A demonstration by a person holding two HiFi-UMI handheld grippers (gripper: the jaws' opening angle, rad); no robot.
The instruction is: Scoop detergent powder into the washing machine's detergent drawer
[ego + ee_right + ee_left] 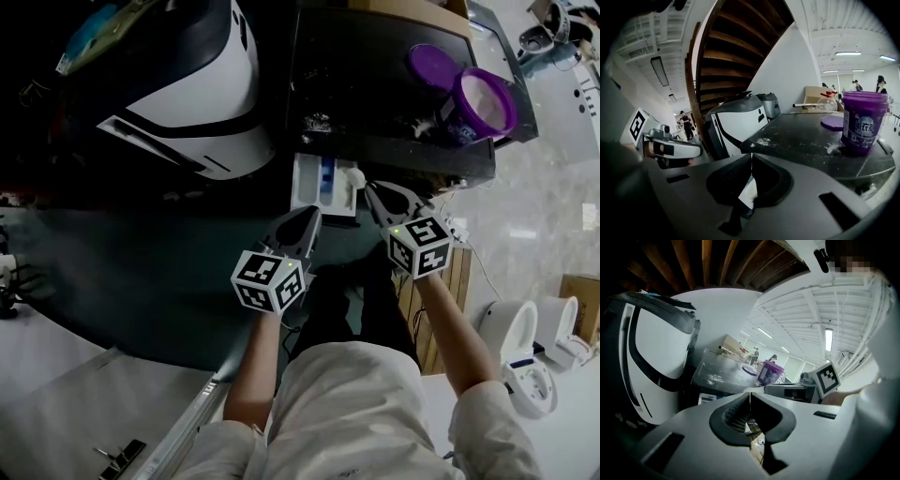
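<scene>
1. The left gripper and the right gripper are both shut tight and hold nothing.
2. The drawer is open, just beyond them. The purple tub stands far right on the machine top.
3. A bump could tip the open tub. Powder could also miss the small drawer and spill.
</scene>
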